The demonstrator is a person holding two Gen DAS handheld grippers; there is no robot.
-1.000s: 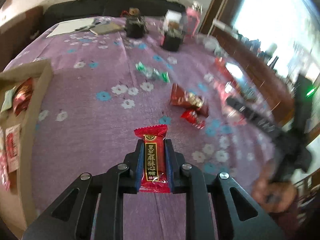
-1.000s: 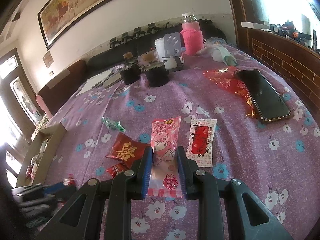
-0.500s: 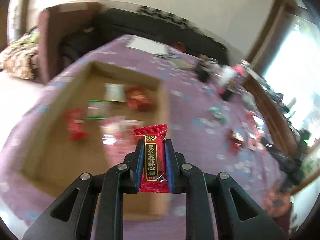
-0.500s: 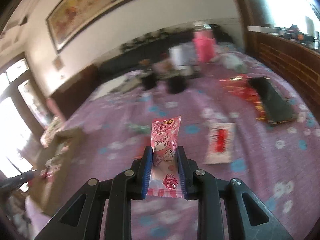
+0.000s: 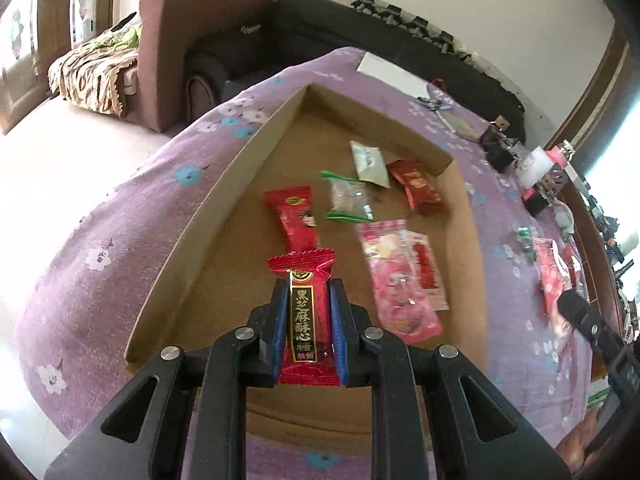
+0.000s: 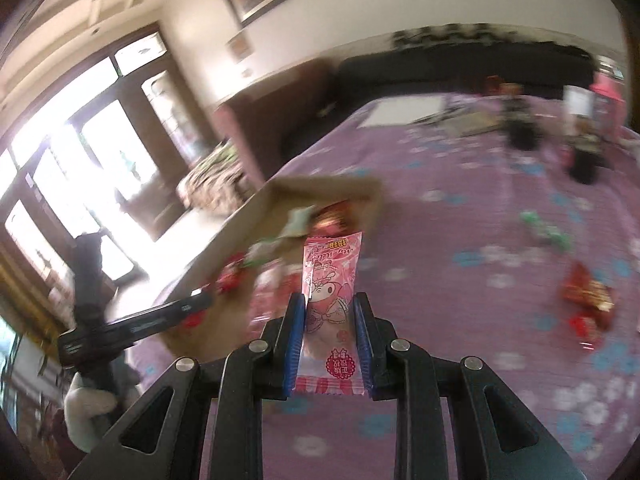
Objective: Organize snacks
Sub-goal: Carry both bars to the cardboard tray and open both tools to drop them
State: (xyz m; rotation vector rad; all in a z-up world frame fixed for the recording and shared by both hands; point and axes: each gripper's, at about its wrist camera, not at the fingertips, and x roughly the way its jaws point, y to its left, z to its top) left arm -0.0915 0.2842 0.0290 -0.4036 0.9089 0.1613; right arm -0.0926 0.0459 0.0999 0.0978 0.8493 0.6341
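Note:
My left gripper [image 5: 309, 300] is shut on a red candy packet [image 5: 306, 320] with a black label and holds it above the near part of a shallow cardboard box [image 5: 224, 200]. The box holds several snacks: a red packet [image 5: 294, 222], a clear green-edged one [image 5: 348, 200], pink ones [image 5: 396, 280]. My right gripper [image 6: 329, 312] is shut on a pink cartoon snack packet [image 6: 330, 280], over the purple cloth beside the box [image 6: 248, 216]. The view is blurred. The right gripper also shows at the right edge of the left wrist view [image 5: 592, 328].
The purple flowered tablecloth [image 5: 132, 220] covers the table. Loose snacks lie on it: red ones [image 6: 586, 296] and a green one [image 6: 546, 228]. Dark cups [image 5: 498, 148] and paper [image 5: 394, 72] stand at the far side. A sofa [image 5: 160, 48] is beyond the table edge.
Both grippers have swung left from the loose snacks towards the cardboard box, each still holding its packet. The left one now hangs over the box.

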